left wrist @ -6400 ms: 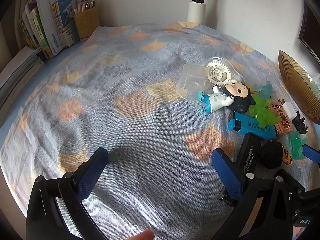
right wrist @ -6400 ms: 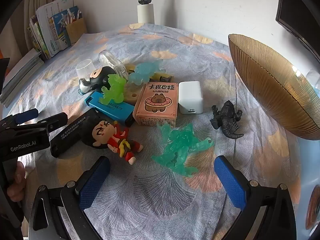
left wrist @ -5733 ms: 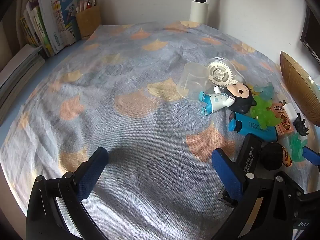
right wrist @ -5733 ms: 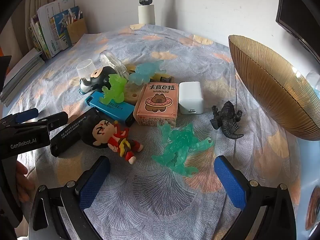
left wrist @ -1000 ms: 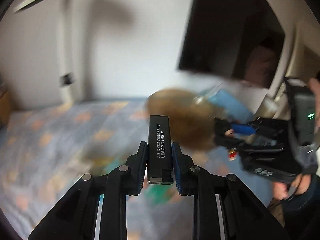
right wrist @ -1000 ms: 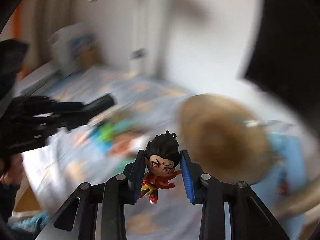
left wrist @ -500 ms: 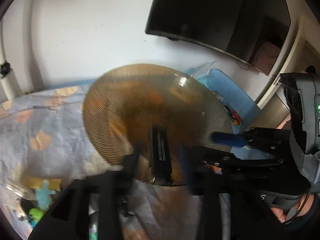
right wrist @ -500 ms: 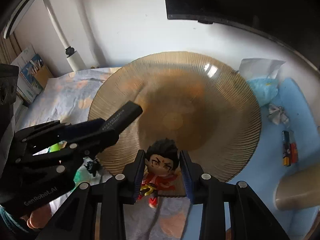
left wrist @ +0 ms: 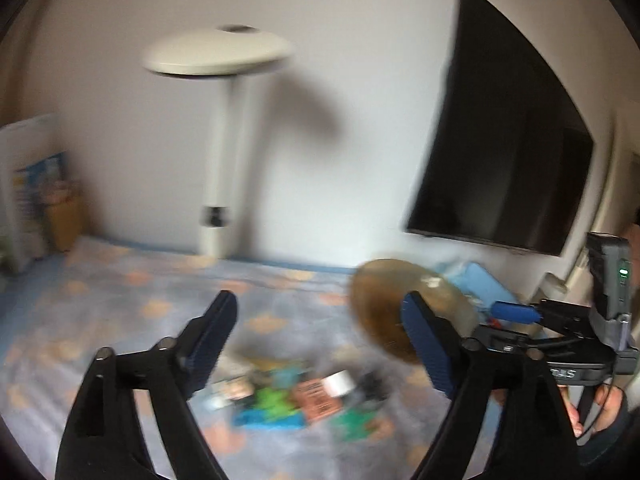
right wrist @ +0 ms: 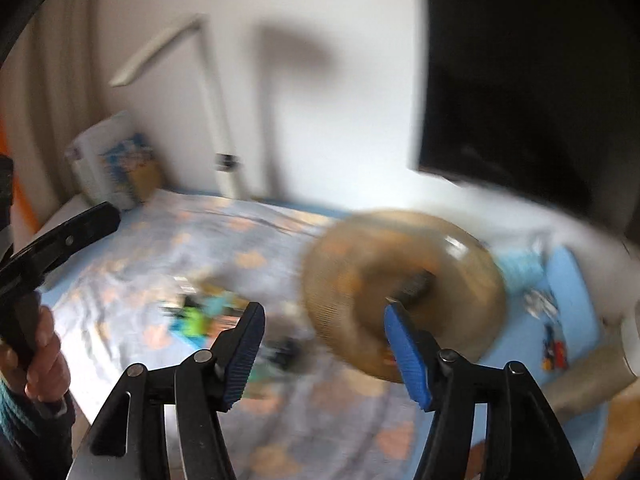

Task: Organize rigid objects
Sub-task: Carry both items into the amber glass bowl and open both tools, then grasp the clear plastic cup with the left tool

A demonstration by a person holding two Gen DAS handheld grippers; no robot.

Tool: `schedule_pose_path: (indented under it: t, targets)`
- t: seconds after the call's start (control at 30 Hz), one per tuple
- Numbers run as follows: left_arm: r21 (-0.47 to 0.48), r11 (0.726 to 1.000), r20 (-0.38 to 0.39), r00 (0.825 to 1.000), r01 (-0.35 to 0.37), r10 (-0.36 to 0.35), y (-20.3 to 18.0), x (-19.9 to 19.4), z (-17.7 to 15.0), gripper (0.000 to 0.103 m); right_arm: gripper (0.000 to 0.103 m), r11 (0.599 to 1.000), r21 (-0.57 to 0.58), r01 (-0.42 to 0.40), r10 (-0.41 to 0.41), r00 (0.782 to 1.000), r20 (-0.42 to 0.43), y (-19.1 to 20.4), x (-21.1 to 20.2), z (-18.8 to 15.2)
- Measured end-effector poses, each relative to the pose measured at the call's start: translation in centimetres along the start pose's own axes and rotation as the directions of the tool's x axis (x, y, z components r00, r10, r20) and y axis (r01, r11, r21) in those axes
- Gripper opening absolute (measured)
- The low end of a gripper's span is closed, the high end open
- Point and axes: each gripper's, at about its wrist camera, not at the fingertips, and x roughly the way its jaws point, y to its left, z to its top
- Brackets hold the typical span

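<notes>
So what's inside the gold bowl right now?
In the right wrist view the gold bowl holds a dark blurred shape near its centre. The right claw's finger covers the near rim; blur hides anything else.

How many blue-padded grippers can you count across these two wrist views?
2. The left gripper fills its own view's foreground; the right gripper fills its view, near the amber bowl. Both open, empty.

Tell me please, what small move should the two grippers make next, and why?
Probably bring the left gripper down toward the blurred cluster of small toys and boxes on the patterned blue cloth. Both grippers' jaws are opening with nothing between them, the right gripper too, while a dark object already lies in the ribbed amber glass bowl. So more items likely wait for picking.
</notes>
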Motion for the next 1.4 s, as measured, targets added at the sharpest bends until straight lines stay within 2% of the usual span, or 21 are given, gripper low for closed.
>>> schedule_pose_path:
  t: [0.03, 0.1, 0.17, 0.23, 0.33, 0.4, 0.47, 0.5, 0.6, 0.7, 0.8, 0.93, 1.0, 1.03, 1.07, 1.1, 1.17, 1.23, 1.3, 1.37, 1.4]
  targets:
    - [-0.013, 0.999, -0.006, 0.999, -0.031, 0.031, 1.3, -0.9, -0.4, 0.097, 0.061, 1.000, -0.017, -0.021, 0.022, 1.000, 0.011, 1.4, -0.1, -0.1]
    - [-0.044, 0.995, -0.039, 0.995, -0.090, 0.088, 4.4, -1.6, -2.4, 0.103, 0.061, 0.997, -0.041, -0.063, 0.064, 0.998, 0.025, 3.7, 0.0, -0.8]
    - [-0.070, 0.983, -0.099, 0.982, -0.168, 0.161, 7.4, -0.7, -5.4, 0.103, 0.061, 0.992, -0.059, -0.110, 0.112, 0.993, 0.028, 5.8, 1.2, -2.0]
    - [-0.108, 0.973, -0.185, 0.966, -0.202, 0.180, 9.8, 1.1, -8.3, 0.101, 0.062, 0.985, -0.071, -0.157, 0.159, 0.987, 0.018, 7.5, 3.5, -3.9]
    - [-0.125, 0.972, -0.240, 0.956, -0.199, 0.165, 11.1, 2.9, -11.3, 0.101, 0.061, 0.978, -0.055, -0.202, 0.197, 0.977, -0.083, 9.3, 8.6, -7.1]
    - [-0.096, 0.969, -0.255, 0.947, -0.226, 0.195, 11.0, 3.8, -12.4, 0.101, 0.061, 0.979, -0.057, -0.194, 0.184, 0.972, -0.145, 10.1, 11.6, -9.1]
    - [-0.074, 0.970, -0.277, 0.939, -0.232, 0.204, 10.9, 4.9, -13.0, 0.101, 0.063, 0.982, -0.054, -0.179, 0.168, 0.971, -0.168, 10.0, 13.1, -10.1]
    - [-0.065, 0.970, -0.296, 0.933, -0.233, 0.204, 10.8, 5.2, -12.7, 0.101, 0.063, 0.984, -0.063, -0.164, 0.154, 0.977, -0.145, 10.0, 12.9, -10.2]
    - [-0.033, 0.972, -0.320, 0.924, -0.233, 0.211, 10.5, 5.0, -12.7, 0.101, 0.065, 0.984, -0.032, -0.178, 0.173, 0.977, -0.126, 9.4, 12.8, -10.2]
    - [-0.038, 0.984, -0.390, 0.910, -0.171, 0.143, 10.5, 5.9, -13.0, 0.100, 0.065, 0.987, 0.007, -0.163, 0.162, 0.978, -0.134, 8.5, 13.1, -10.3]
    - [-0.087, 0.990, -0.406, 0.911, -0.112, 0.067, 10.8, 5.9, -12.1, 0.099, 0.066, 0.987, 0.037, -0.156, 0.160, 0.980, -0.123, 7.8, 12.8, -10.2]
    - [-0.178, 0.982, -0.407, 0.913, -0.058, -0.019, 12.4, 6.4, -10.0, 0.085, 0.070, 0.985, 0.062, -0.160, 0.167, 0.979, -0.114, 7.0, 12.3, -10.3]
    - [-0.177, 0.980, -0.421, 0.907, -0.088, 0.006, 13.0, 7.5, -9.6, 0.082, 0.071, 0.985, 0.068, -0.158, 0.165, 0.980, -0.111, 6.9, 12.2, -10.3]
    - [-0.158, 0.979, -0.437, 0.898, -0.126, 0.045, 13.3, 8.3, -9.4, 0.076, 0.072, 0.986, 0.070, -0.152, 0.159, 0.981, -0.107, 6.8, 12.1, -10.3]
    - [-0.141, 0.975, -0.463, 0.882, -0.170, 0.087, 13.6, 9.2, -9.3, 0.073, 0.074, 0.987, 0.071, -0.147, 0.154, 0.982, -0.105, 6.8, 12.1, -10.3]
    - [-0.139, 0.974, -0.478, 0.874, -0.178, 0.092, 13.8, 10.0, -9.2, 0.072, 0.080, 0.989, 0.077, -0.130, 0.137, 0.985, -0.101, 6.7, 12.0, -10.4]
    - [-0.157, 0.980, -0.468, 0.883, -0.125, 0.038, 13.6, 11.0, -9.0, 0.072, 0.087, 0.991, 0.091, -0.101, 0.109, 0.990, -0.091, 6.5, 11.8, -10.3]
    - [-0.126, 0.984, -0.458, 0.887, -0.125, 0.054, 13.1, 12.0, -8.7, 0.072, 0.088, 0.989, 0.106, -0.105, 0.114, 0.990, -0.086, 6.2, 11.7, -10.3]
    - [-0.108, 0.984, -0.462, 0.884, -0.143, 0.078, 13.1, 13.2, -8.4, 0.072, 0.088, 0.986, 0.118, -0.116, 0.127, 0.987, -0.096, 6.0, 12.0, -10.2]
    - [-0.113, 0.982, -0.473, 0.877, -0.154, 0.083, 13.3, 14.3, -8.5, 0.061, 0.091, 0.985, 0.130, -0.117, 0.132, 0.985, -0.115, 5.8, 12.4, -10.3]
    - [-0.115, 0.981, -0.479, 0.874, -0.153, 0.080, 13.3, 14.7, -8.5, 0.047, 0.092, 0.983, 0.141, -0.115, 0.133, 0.982, -0.131, 5.6, 12.7, -10.4]
